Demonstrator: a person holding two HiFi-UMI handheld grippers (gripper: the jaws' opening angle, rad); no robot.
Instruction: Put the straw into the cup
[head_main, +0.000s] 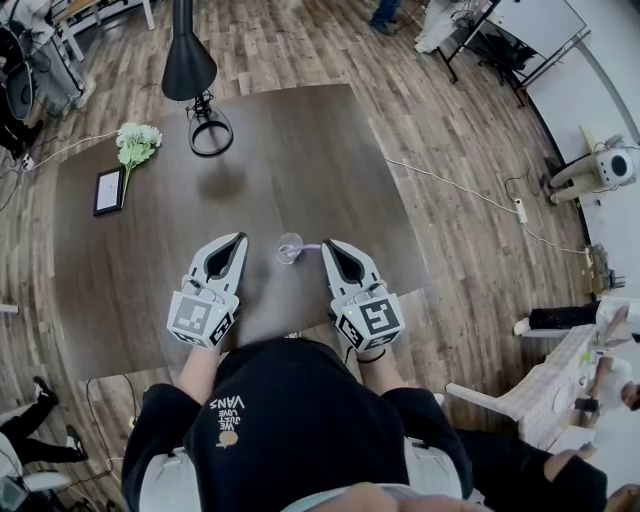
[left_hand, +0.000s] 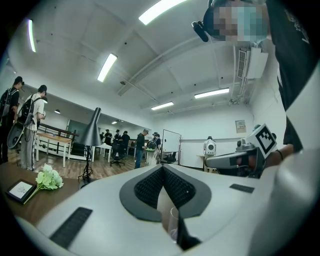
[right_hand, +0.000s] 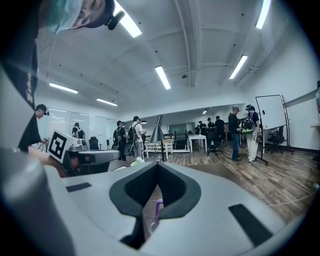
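A clear cup (head_main: 289, 248) stands on the dark wooden table (head_main: 300, 150), between my two grippers. A purple straw (head_main: 311, 246) reaches from the cup toward the right. My right gripper (head_main: 326, 244) has its jaws closed, with the tips at the straw's end. In the right gripper view the straw (right_hand: 158, 207) and cup (right_hand: 149, 220) show through the gap below the closed tips (right_hand: 157, 165). My left gripper (head_main: 240, 238) lies left of the cup, apart from it, jaws together and holding nothing. In the left gripper view the cup (left_hand: 173, 225) shows past its closed jaws.
A black desk lamp (head_main: 189, 62) with a ring base (head_main: 210, 132) stands at the table's far side. White-green flowers (head_main: 135, 146) and a small framed tablet (head_main: 109, 190) lie at the far left. The table's near edge is by my body. Several people stand farther back in the room.
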